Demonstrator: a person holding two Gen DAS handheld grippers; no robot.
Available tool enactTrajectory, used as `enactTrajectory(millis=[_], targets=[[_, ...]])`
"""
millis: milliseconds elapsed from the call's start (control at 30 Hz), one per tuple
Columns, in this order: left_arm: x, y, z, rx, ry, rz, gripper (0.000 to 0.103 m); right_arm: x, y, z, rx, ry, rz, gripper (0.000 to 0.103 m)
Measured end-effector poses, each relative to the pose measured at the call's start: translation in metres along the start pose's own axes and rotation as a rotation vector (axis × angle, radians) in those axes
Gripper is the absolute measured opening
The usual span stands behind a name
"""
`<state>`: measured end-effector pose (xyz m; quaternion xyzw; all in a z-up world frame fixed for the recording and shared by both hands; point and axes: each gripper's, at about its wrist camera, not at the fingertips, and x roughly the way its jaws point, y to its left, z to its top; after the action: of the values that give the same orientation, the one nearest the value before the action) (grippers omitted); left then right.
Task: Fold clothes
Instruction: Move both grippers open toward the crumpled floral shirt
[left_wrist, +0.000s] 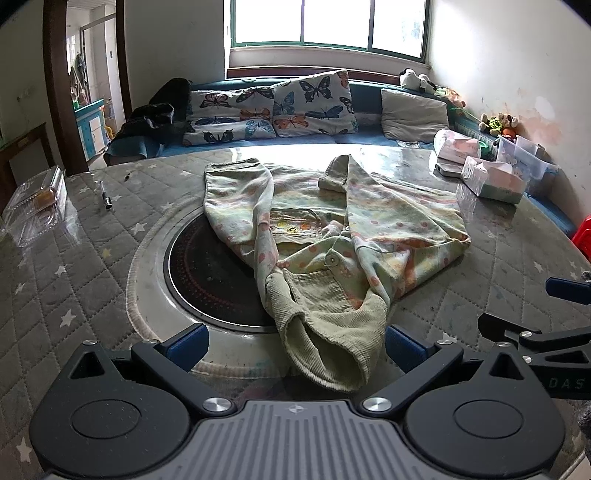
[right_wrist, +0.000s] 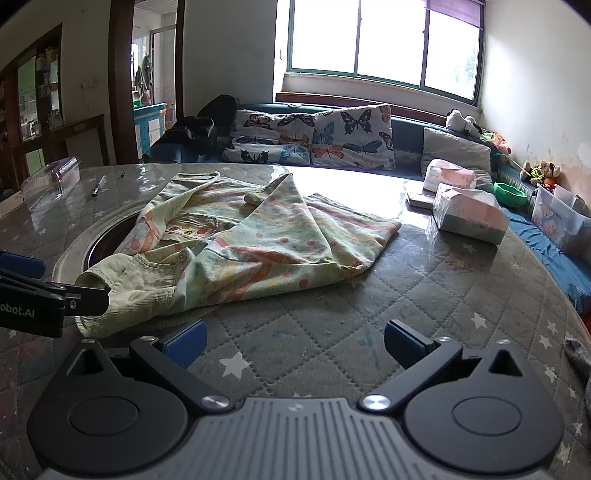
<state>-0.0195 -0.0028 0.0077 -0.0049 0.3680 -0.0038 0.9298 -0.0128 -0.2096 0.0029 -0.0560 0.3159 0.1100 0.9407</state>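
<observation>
A pale green child's jacket (left_wrist: 325, 229) with orange dots and a corduroy collar lies crumpled on the quilted table, both sleeves thrown across its body. Its collar (left_wrist: 328, 332) reaches between the blue pads of my left gripper (left_wrist: 295, 349), which is open; the pads stand apart from the cloth. In the right wrist view the jacket (right_wrist: 251, 236) lies ahead and to the left. My right gripper (right_wrist: 293, 345) is open over bare quilted cover, with nothing between its fingers. The left gripper (right_wrist: 48, 291) shows at the left edge, beside the collar.
A round dark hotplate (left_wrist: 207, 273) is set into the table (left_wrist: 74, 258), partly under the jacket. A clear plastic box (left_wrist: 33, 206) and a pen (left_wrist: 105, 194) lie at the left. Tissue packs (right_wrist: 469, 214) and storage boxes (right_wrist: 561, 214) sit at the right. A sofa with butterfly cushions (left_wrist: 273, 107) stands behind.
</observation>
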Motion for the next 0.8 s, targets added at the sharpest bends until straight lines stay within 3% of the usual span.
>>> enactTrajectory(millis=[533, 800], targets=[[0.023, 0.013, 0.028, -0.018, 0.004, 0.008, 0.103, 0.028, -0.002, 0.031, -0.044, 0.001, 0.013, 0.103], [0.042, 0.025, 0.043, -0.036, 0.02, 0.003, 0.103, 0.065, -0.006, 0.061, -0.066, 0.015, 0.032, 0.103]])
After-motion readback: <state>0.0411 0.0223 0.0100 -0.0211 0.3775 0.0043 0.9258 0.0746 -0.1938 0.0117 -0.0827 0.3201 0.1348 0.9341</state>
